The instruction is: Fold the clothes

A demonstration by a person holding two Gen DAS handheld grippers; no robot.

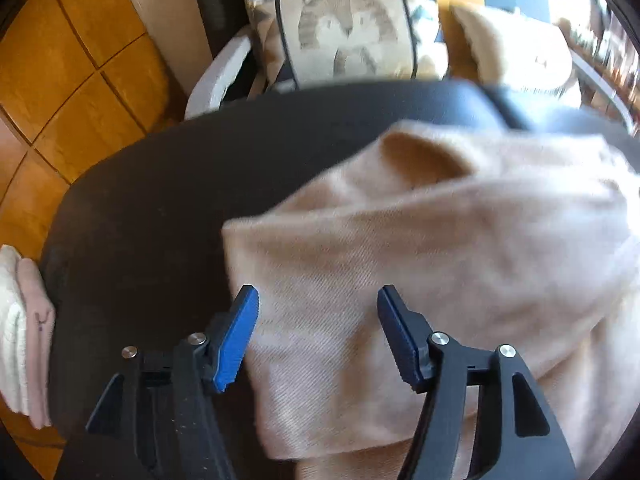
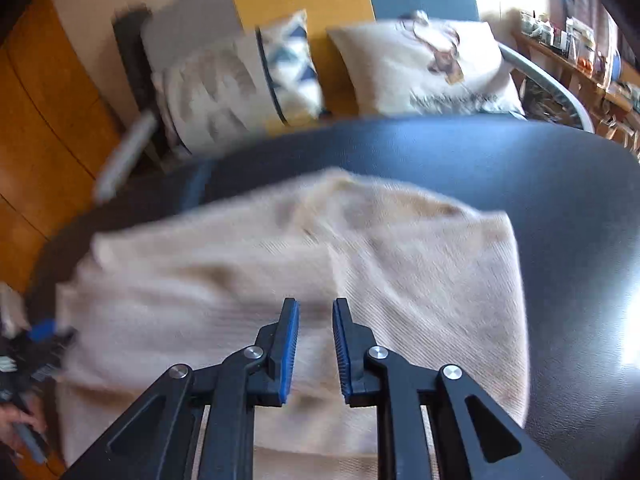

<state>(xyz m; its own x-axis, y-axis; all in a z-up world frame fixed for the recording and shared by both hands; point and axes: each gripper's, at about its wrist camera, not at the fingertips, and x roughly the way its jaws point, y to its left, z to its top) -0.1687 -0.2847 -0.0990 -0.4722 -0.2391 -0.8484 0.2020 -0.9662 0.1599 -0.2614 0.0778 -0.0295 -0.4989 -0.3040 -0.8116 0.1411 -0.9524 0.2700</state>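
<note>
A beige knitted garment (image 1: 440,240) lies partly folded on a dark round table (image 1: 180,184). My left gripper (image 1: 317,294) hovers over the garment's left edge with its blue pads wide apart and nothing between them. In the right wrist view the same garment (image 2: 240,272) spreads across the table (image 2: 520,168). Above its near middle, my right gripper (image 2: 316,303) shows a narrow gap between its pads, and no cloth is pinched there. The left gripper (image 2: 40,332) and the hand holding it show at the far left edge of that view.
A folded stack of white and pink clothes (image 1: 20,332) rests at the table's left rim. Behind the table stand chairs with a patterned cushion (image 2: 240,80) and a cream cushion (image 2: 428,64). Wooden floor (image 1: 60,60) lies to the left, and cluttered shelves (image 2: 580,52) to the far right.
</note>
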